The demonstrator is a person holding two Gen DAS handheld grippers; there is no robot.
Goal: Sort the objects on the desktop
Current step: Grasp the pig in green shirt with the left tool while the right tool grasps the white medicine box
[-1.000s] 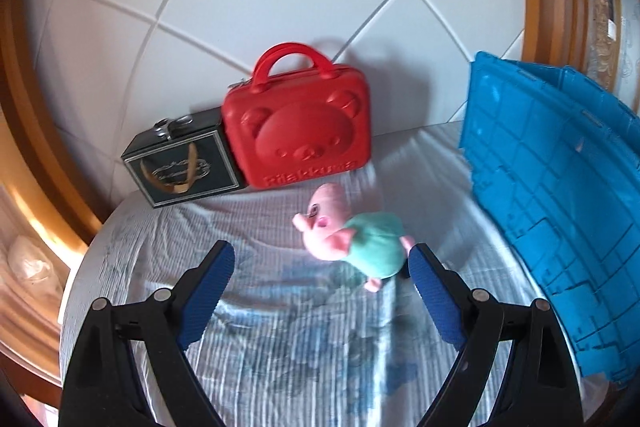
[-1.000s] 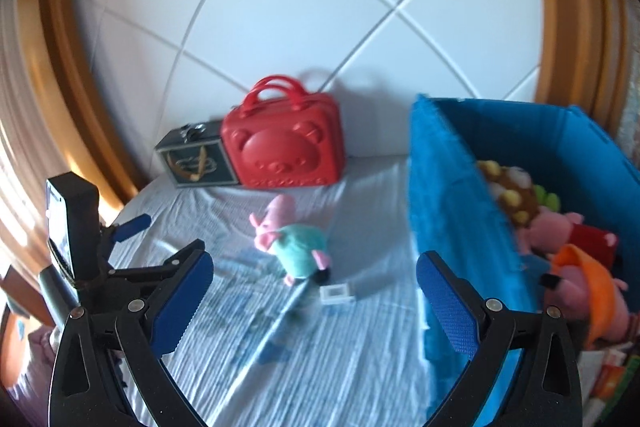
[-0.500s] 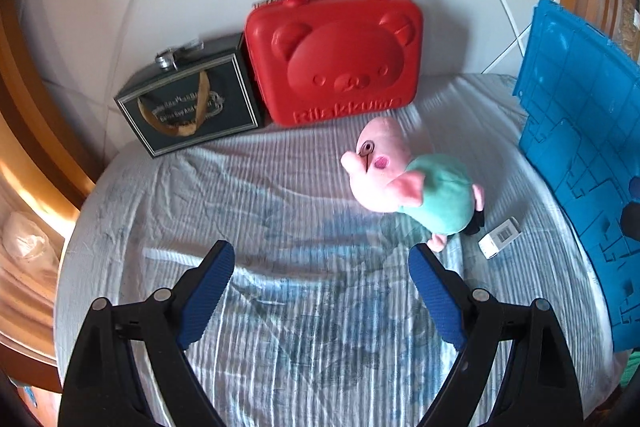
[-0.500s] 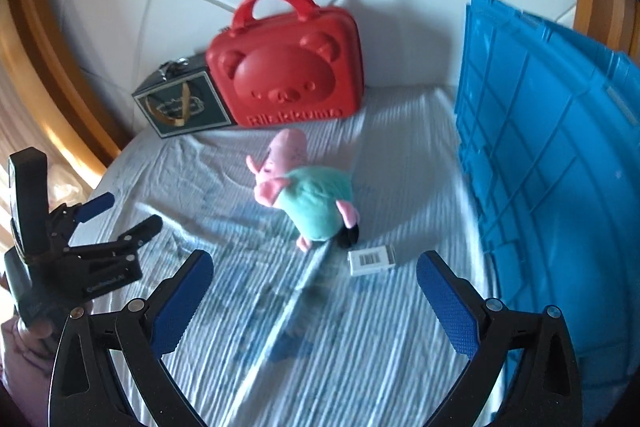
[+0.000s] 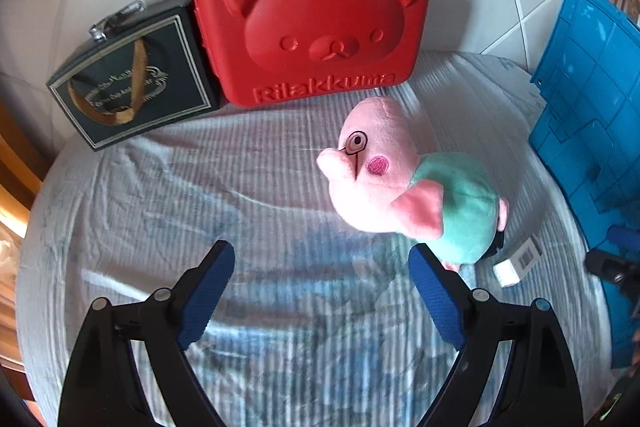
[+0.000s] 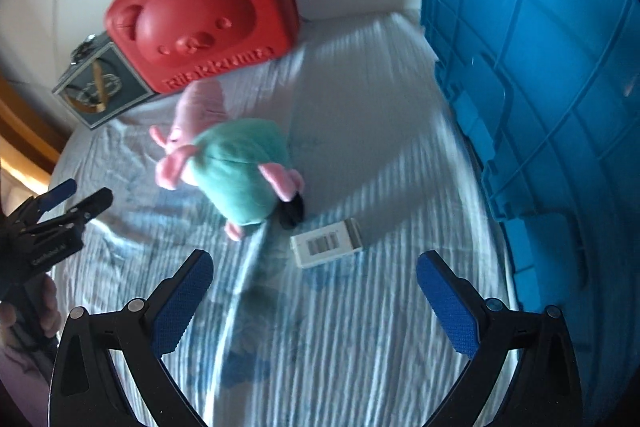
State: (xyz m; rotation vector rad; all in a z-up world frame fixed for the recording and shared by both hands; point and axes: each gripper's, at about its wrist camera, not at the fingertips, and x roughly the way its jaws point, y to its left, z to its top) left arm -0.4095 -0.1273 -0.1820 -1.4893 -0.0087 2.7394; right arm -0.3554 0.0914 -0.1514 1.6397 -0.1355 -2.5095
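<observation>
Left wrist view: our left gripper [image 5: 320, 291] hangs over the desk [image 5: 140, 211], which is covered in a pale striped cloth, and its blue-padded fingers [image 5: 206, 293] stand wide with nothing between them. The pink plush pig [image 5: 408, 183] in a green shirt lies just beyond the right finger, head toward the wall. A small white barcoded box [image 5: 516, 261] sits just beside the pig's feet. At the back, a red bear-face case [image 5: 316, 15] stands upright against the wall, touching a dark gift box [image 5: 132, 83] on its left. A blue crate [image 5: 592, 107] rises at the right edge.

Right wrist view: our right gripper [image 6: 316, 299] also holds its fingers [image 6: 182, 307] wide apart and empty above the cloth. The barcoded box [image 6: 326, 245] lies just ahead, between them, with the pig [image 6: 236, 167] beyond it to the left and the crate wall [image 6: 540, 67] close on the right. The picture is somewhat blurred.
</observation>
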